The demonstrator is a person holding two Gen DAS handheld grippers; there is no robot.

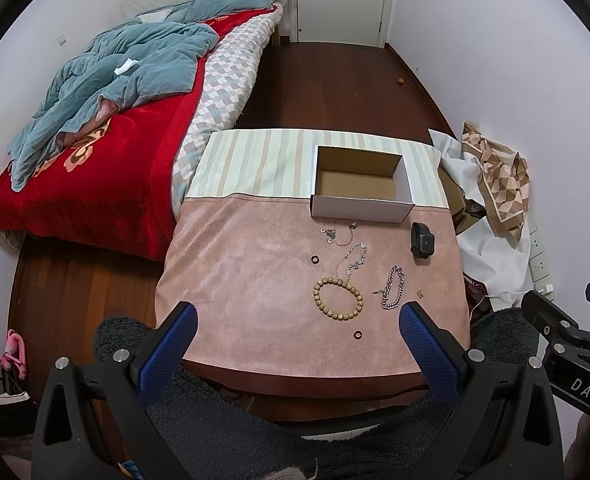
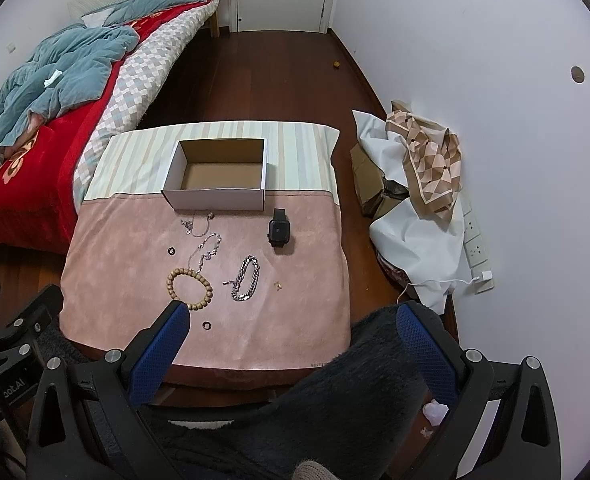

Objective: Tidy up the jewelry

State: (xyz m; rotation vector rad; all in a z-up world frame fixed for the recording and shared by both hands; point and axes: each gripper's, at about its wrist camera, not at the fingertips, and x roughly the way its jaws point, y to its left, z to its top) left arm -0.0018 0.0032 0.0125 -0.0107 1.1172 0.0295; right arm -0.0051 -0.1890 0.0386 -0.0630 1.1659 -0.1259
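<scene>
Jewelry lies scattered on the pink half of a cloth-covered surface in a bedroom: a wooden bead bracelet at the middle, a heavy silver chain bracelet just to its right, and two thin silver chains, one running from the beads toward the box, the other lying just before the box. A dark ring sits left of the thin chains, a second dark ring sits nearer the front edge, and a tiny gold piece lies right of the chain bracelet. A black smartwatch rests near the front right corner of an open cardboard box, which stands at the seam between the pink cloth and the striped cloth beyond it. The left hand-held gripper hangs above the near edge with its blue pads spread wide, gripping nothing. The right hand-held gripper is likewise spread wide and unladen, its left pad near the bead bracelet in the right wrist view. A bed with a red blanket and a rumpled teal quilt stands to the left; crumpled bags lie on the floor by the right wall.
</scene>
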